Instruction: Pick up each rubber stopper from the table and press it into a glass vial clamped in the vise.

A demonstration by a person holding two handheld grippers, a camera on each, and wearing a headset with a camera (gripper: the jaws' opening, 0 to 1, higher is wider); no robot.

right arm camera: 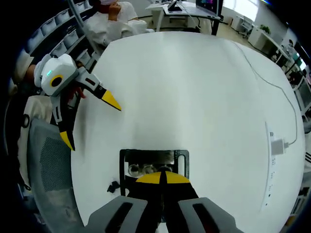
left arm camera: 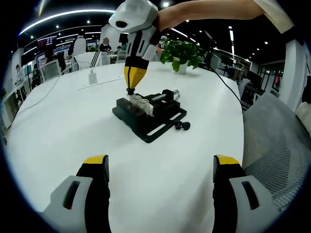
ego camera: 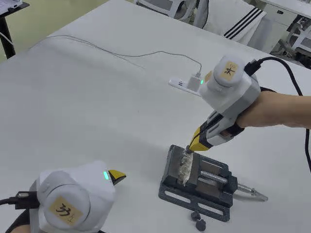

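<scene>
White counter (ego camera: 97, 111) carries everything, and I read it from my left. My left gripper (left arm camera: 160, 161) hangs low over bare counter with its jaws wide apart and nothing between them. I judge it parked well apart from the vise so it does not crowd the pressing.

Next over, the dark vise (ego camera: 214, 191) sits flat on the counter. It clamps a short row of glass vials (ego camera: 185, 167) with their mouths up, so a push from above meets a fixed target. Two spare stoppers (ego camera: 198, 221) lie loose on the counter just beside the vise's near edge, handy for later rounds.

On the right, my right gripper (ego camera: 192, 144) points steeply down at the far end of the row, jaws pinched together. A small dark nub at their tip, which I take for the rubber stopper (left arm camera: 130, 91), meets a vial mouth. The steep angle suits pushing along the vial's axis. I cannot tell whether the stopper is seated.
</scene>
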